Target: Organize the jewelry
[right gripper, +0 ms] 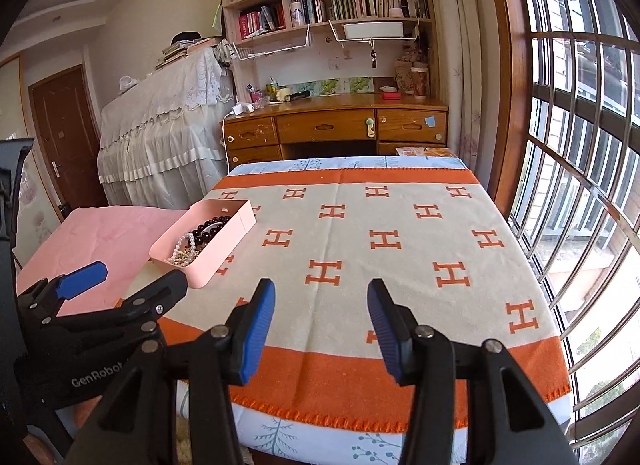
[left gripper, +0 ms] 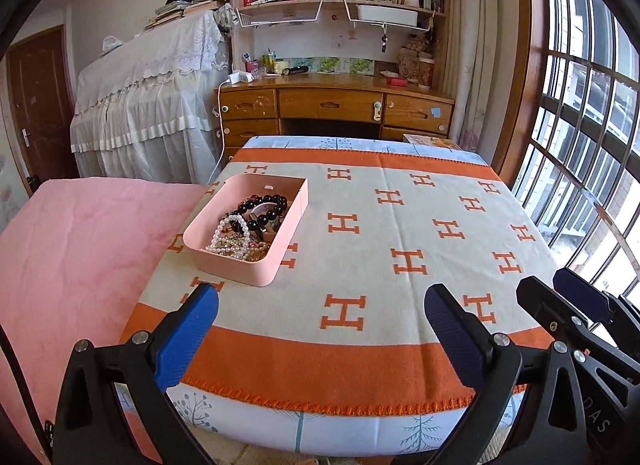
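Jewelry fills the pink box [left gripper: 248,225] on the left part of the orange-and-cream blanket [left gripper: 380,233] — a black bead bracelet [left gripper: 262,207], a pearl strand [left gripper: 228,235] and a gold tangle too small to sort out. The left gripper [left gripper: 320,311] is spread wide, holding nothing, near the blanket's front edge; the right gripper [right gripper: 321,307] is likewise parted — its base cut off by the frame.

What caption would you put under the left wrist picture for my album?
Open left gripper hovers over the orange H blanket, near the pink box of black beads and pearls.
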Demonstrator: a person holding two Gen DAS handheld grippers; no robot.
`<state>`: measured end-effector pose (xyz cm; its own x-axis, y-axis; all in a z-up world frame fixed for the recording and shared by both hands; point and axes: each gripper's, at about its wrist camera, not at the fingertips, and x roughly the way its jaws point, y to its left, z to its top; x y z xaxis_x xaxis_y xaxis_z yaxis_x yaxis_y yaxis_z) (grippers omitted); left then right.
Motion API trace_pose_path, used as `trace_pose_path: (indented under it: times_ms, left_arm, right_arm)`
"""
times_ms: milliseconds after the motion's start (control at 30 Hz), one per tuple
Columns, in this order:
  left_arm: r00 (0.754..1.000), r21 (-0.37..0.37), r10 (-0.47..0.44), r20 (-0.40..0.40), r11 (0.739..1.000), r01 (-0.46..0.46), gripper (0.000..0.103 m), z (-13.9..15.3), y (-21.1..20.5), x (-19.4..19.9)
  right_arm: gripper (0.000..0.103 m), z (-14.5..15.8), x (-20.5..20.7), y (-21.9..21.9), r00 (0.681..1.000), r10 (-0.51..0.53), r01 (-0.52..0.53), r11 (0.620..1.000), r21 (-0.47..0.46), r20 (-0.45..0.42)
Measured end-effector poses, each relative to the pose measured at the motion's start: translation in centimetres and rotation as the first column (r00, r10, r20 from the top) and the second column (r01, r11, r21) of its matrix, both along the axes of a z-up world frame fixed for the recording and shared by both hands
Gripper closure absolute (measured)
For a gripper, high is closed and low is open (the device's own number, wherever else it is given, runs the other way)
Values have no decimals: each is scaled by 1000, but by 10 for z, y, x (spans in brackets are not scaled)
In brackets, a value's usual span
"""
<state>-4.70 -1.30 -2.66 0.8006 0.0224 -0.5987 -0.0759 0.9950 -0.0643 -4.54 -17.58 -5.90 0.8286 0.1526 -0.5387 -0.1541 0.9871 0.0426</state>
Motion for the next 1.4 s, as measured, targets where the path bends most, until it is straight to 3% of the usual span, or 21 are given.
trace_pose_path:
  times_ms: [433, 1400]
  left_arm:
    - [999, 10, -2, -34, 1000, 3, 1, -7, -4, 7]
    - [999, 17, -1, -39, 1000, 1, 1, -11, -6, 10]
  right_arm:
    - [54, -10, 10, -6, 999, 3, -1, 1000, 31, -45]
    - [54, -11, 14, -9, 999, 3, -1, 999, 39, -53]
